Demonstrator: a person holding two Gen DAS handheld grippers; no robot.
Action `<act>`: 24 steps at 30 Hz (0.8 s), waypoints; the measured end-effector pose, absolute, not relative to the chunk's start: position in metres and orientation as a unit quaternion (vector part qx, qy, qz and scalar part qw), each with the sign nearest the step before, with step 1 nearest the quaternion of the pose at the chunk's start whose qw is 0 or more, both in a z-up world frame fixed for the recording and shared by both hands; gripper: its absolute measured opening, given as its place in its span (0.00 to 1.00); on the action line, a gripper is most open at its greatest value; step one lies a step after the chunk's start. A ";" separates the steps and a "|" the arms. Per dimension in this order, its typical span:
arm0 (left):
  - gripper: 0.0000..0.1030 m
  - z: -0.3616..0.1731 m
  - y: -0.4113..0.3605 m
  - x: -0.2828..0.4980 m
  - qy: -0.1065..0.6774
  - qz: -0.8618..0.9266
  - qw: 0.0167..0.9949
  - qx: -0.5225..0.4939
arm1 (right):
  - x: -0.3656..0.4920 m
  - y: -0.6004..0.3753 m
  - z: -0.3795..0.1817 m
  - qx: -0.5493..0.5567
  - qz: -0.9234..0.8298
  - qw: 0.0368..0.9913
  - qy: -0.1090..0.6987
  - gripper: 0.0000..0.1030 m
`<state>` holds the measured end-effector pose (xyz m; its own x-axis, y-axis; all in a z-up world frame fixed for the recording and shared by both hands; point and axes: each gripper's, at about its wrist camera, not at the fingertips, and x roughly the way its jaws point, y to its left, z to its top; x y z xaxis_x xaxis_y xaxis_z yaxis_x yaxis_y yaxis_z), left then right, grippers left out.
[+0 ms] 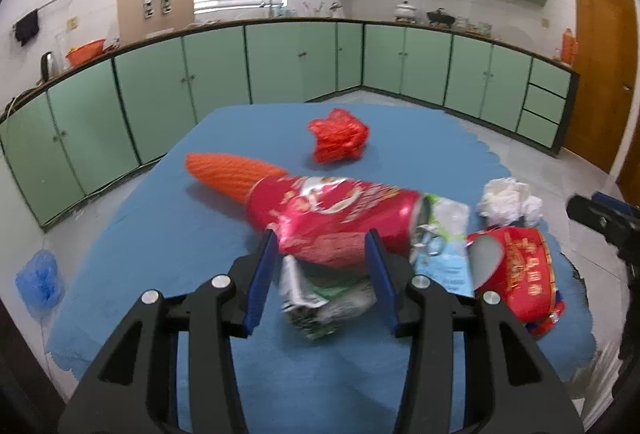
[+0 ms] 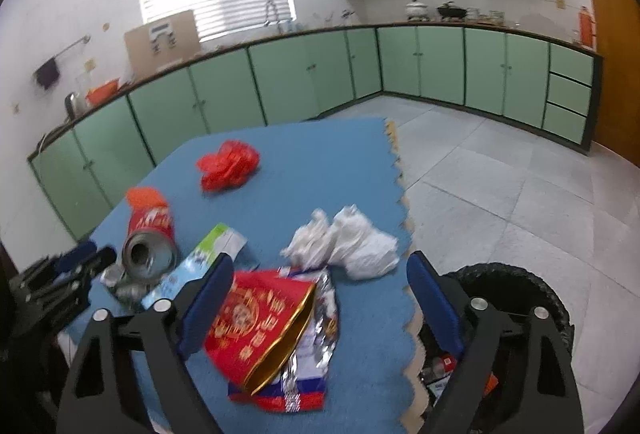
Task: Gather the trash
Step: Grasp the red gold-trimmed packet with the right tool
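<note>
Left hand-held gripper point(image 1: 320, 246) half open around the wrapper point(image 1: 320, 306), pads clear. Right hand-held gripper point(image 2: 320, 282) wide, empty. Risk: crumpled foil slips; can point(image 1: 332, 210) rolls.

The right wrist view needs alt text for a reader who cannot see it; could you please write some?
The open right gripper hangs over a red and gold paper box lying on foil wrappers on a blue mat. Crumpled white tissue, a tipped red can and a crumpled red bag lie beyond; a black bin stands on the floor at right.
</note>
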<state>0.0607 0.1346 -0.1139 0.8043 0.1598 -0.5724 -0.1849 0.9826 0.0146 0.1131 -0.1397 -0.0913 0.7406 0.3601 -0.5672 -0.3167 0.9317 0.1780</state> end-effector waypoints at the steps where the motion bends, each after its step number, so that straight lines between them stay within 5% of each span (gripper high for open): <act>1: 0.43 -0.116 0.137 0.060 0.302 0.093 0.948 -0.022 | 0.112 -0.136 -0.095 0.037 0.192 0.927 0.319 0.80; 24: 0.53 -0.145 0.154 0.055 0.339 0.080 0.936 -0.052 | 0.111 -0.103 -0.138 0.049 0.249 0.885 0.391 0.67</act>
